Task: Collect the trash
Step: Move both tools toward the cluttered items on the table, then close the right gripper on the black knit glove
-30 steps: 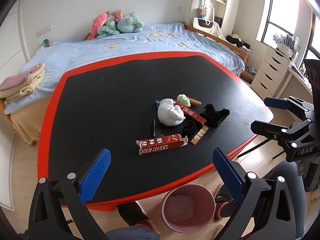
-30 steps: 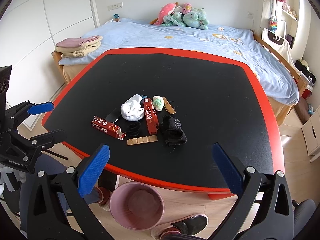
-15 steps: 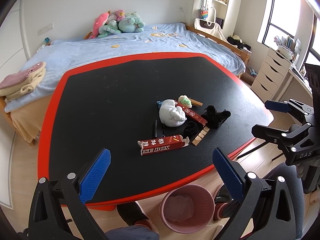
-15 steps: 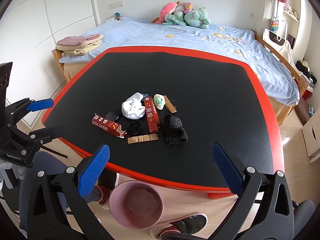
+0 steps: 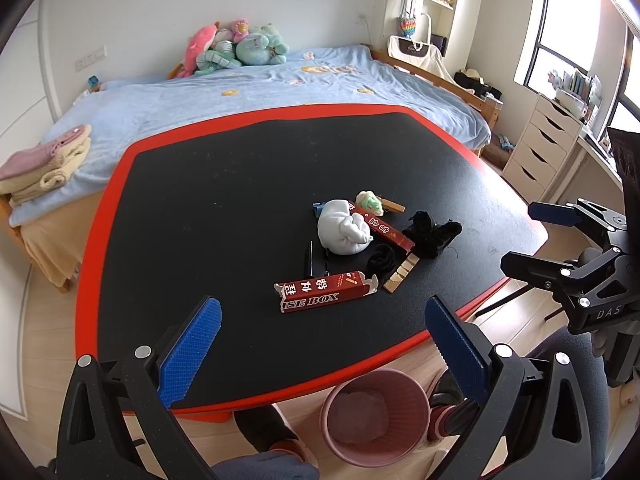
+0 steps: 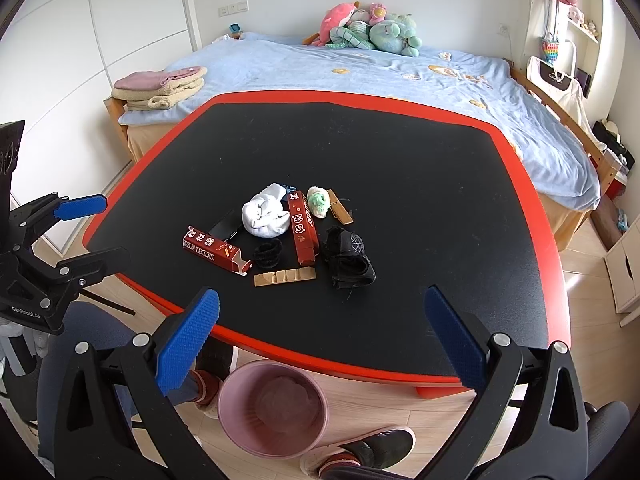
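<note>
1. The left gripper [image 5: 320, 342] hangs over the near edge of the table [image 5: 200, 208], its blue-padded fingers [image 5: 190, 346] spread wide with nothing between them.
2. The right gripper [image 6: 320, 340] sits the same way off to the side, jaws wide apart and empty, also over the near edge.
3. Closest to both is a red carton marked "BOX" [image 5: 326, 292], lying flat with one end torn open.
4. Just beyond it lie a black hair tie [image 6: 268, 253] and a tan cardboard strip [image 6: 285, 277], close beside each other.
5. A second red carton [image 6: 303, 227] lies next to a balled white cloth [image 5: 344, 233], touching it.
6. A crumpled black sock [image 6: 349, 258] sits on the other side of that carton.
7. Farther back are a small green-and-cream wad [image 6: 319, 201] and a wooden clip [image 6: 340, 212].
8. A flat black item [image 6: 226, 224] lies by the white cloth.
9. On the floor, below the table's near edge, stands a pink bin [image 6: 274, 412] with something pale inside.
</note>
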`<action>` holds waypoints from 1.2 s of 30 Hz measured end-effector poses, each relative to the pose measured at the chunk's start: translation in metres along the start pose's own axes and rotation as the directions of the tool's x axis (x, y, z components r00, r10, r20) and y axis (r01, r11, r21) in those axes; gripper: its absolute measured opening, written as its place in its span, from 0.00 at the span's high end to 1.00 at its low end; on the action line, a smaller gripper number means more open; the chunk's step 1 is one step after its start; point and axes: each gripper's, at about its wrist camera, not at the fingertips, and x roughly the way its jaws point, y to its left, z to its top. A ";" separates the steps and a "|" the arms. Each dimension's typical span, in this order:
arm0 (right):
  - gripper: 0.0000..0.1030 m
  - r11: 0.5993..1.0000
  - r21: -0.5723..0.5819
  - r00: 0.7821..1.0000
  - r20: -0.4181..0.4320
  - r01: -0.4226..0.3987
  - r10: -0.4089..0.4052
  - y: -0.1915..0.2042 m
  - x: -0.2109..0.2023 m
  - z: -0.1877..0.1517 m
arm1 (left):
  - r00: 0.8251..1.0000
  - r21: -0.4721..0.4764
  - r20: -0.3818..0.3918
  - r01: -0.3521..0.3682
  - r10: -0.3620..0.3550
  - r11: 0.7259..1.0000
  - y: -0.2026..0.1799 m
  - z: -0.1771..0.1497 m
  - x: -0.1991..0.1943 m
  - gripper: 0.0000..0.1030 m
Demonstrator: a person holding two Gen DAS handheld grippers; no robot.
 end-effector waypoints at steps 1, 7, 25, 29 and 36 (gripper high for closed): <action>0.03 1.000 0.000 1.000 0.000 0.002 -0.002 0.000 0.000 -0.001 | 1.000 0.000 0.000 0.000 0.000 1.000 0.000 0.000 0.000 0.05; 0.03 1.000 0.008 1.000 -0.003 0.001 -0.001 -0.002 0.004 -0.002 | 1.000 0.000 0.000 0.000 0.000 1.000 0.000 0.000 0.000 0.05; 0.03 1.000 -0.015 0.999 -0.053 0.000 -0.001 -0.016 0.029 0.015 | 0.998 0.018 -0.064 -0.002 0.003 1.000 0.006 0.018 0.034 0.05; 0.03 1.000 -0.022 0.997 -0.077 0.002 -0.003 -0.020 0.043 0.021 | 0.994 0.023 -0.109 -0.016 0.019 1.000 0.011 0.026 0.051 0.05; 0.03 0.999 -0.033 0.992 -0.127 0.002 -0.006 -0.029 0.071 0.028 | 0.978 0.029 -0.206 -0.036 0.041 0.999 0.015 0.033 0.088 0.05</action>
